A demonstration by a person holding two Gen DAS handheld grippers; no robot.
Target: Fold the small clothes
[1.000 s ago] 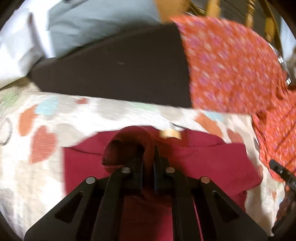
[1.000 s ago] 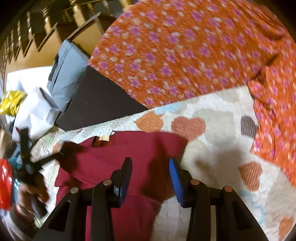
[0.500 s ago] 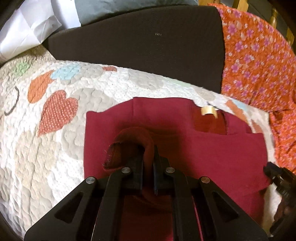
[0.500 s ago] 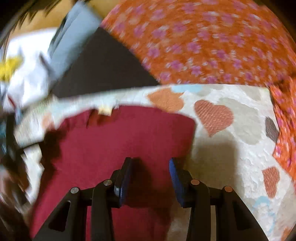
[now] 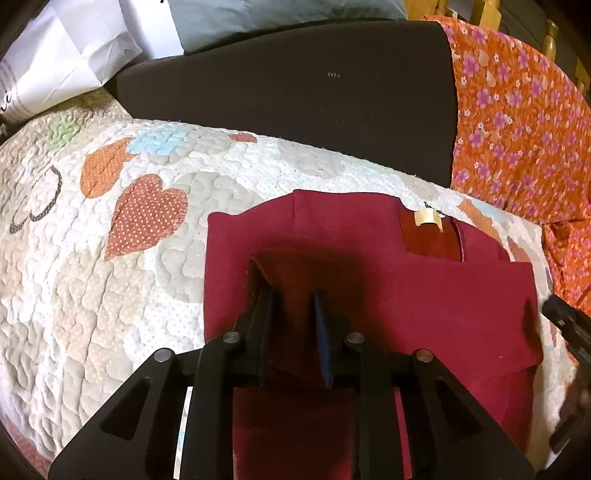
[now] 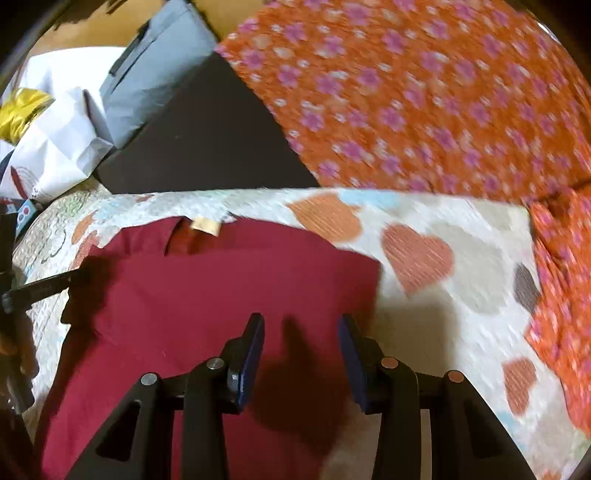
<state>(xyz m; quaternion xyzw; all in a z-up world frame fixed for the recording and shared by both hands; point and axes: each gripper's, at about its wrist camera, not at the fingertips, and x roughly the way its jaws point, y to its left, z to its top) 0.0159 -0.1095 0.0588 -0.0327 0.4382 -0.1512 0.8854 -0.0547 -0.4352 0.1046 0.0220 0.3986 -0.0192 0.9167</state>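
Now, off to the left of the maroon shirt [image 5: 369,288], the heart-print quilt [image 5: 110,295] lies bare, with a white paper bag [image 5: 66,55] and a grey cushion [image 5: 277,18] beyond it. The shirt itself lies flat on the quilt, its neck label [image 5: 427,217] at the far edge and its left side already turned in over the body. Half a second ago the left tool [image 5: 291,306] was clamped on a bunched sleeve; now its jaws are opening to a narrow gap, with the cloth dropped flat on the shirt, nothing pinched. That fold looks delivered. Further right, the right tool [image 6: 301,332] hangs half-open over the shirt's right edge, gripping nothing, likely set to take that side next. Beyond the shirt, right again, lies the orange floral cloth [image 6: 424,92].
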